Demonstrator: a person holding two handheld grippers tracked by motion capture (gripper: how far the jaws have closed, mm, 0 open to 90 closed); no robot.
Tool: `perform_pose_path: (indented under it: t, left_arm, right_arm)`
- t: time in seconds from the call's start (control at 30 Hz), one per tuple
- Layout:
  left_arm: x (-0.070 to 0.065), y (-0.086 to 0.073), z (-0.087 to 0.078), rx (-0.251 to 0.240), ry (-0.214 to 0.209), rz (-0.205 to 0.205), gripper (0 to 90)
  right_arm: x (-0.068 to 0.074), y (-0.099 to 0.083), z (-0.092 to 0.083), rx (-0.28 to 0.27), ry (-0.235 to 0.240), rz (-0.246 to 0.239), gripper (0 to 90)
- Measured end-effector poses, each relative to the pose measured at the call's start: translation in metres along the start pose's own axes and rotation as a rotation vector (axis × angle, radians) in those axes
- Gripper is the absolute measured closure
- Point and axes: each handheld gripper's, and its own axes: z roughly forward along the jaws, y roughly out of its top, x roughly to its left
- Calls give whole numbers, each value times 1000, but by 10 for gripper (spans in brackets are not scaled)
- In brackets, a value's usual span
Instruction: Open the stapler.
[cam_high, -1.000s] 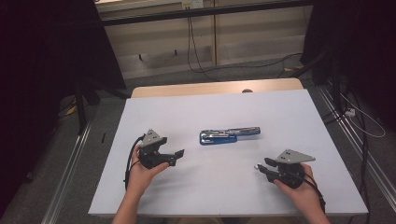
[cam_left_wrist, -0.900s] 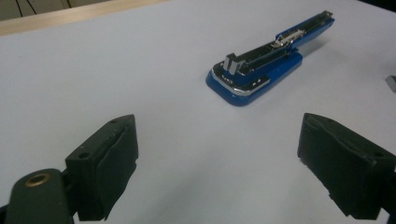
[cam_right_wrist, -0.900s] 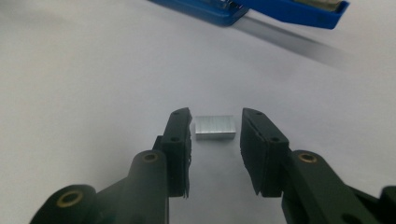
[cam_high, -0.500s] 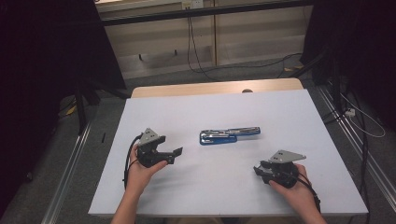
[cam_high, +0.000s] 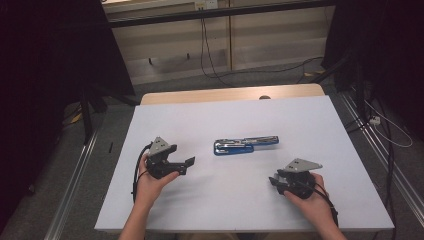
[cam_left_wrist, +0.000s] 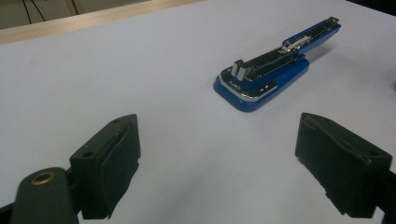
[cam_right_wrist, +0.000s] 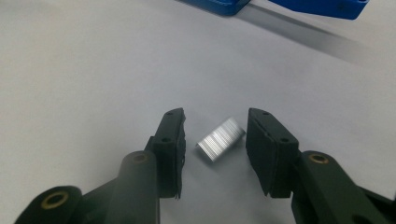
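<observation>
On the white bench (cam_high: 210, 135), near its middle, lay a blue plastic stapler with a silver metal staple channel (cam_high: 246, 145), swung open so that its upper arm stretched out towards my right. It rested flat, well apart from both of my hands.

My left hand-held gripper (cam_high: 189, 162) sat low over the bench at the near left, pointing across at the stapler. In the left gripper view its two black jaws stood wide apart with bare white surface between them, and the open blue stapler (cam_left_wrist: 275, 65) lay farther off beyond them, nearer the jaw on that view's right. Nothing was held there.

My right hand-held gripper (cam_high: 274, 182) sat at the near right of the bench, wrapped in my right hand (cam_high: 307, 197), with the grey three-cornered plate on top and its jaws aimed towards the left. In the right gripper view (cam_right_wrist: 215, 140) a small silver strip of metal staples (cam_right_wrist: 220, 139) lay on the bench between the jaws, tilted, its far end just beside the jaw on that view's right. I saw a gap on the other side, so the pads were not pressing it. These jaws stood at a narrow spread and had just been opening a little. The stapler's blue base showed at the top edge of that view.
</observation>
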Motion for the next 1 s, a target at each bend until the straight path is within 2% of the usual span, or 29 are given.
perform_pose_path:
  t: [0.27,0.4,0.53,0.63,0.73,0.83,1.0]
  left_arm:
    - [0,1,-1,-6,1,0,149]
    - [0,1,-1,-4,2,3,149]
    - [-1,2,-2,-5,1,4,149]
    - [-1,1,-2,-2,3,11,148]
    - [-1,1,-3,-5,0,8,148]
    - [-1,1,-3,-7,0,10,148]
    - [-1,0,-4,3,-6,11,142]
  right_arm:
    - [-4,-3,-5,4,-6,21,664]
    - [-7,-4,-7,12,-11,24,762]
    - [-11,-5,-8,3,9,43,727]
    - [-8,-2,-4,6,4,25,712]
    - [-6,0,-3,15,-10,22,735]
    - [-8,-1,-3,10,1,18,787]
    - [-11,0,-3,17,14,11,791]
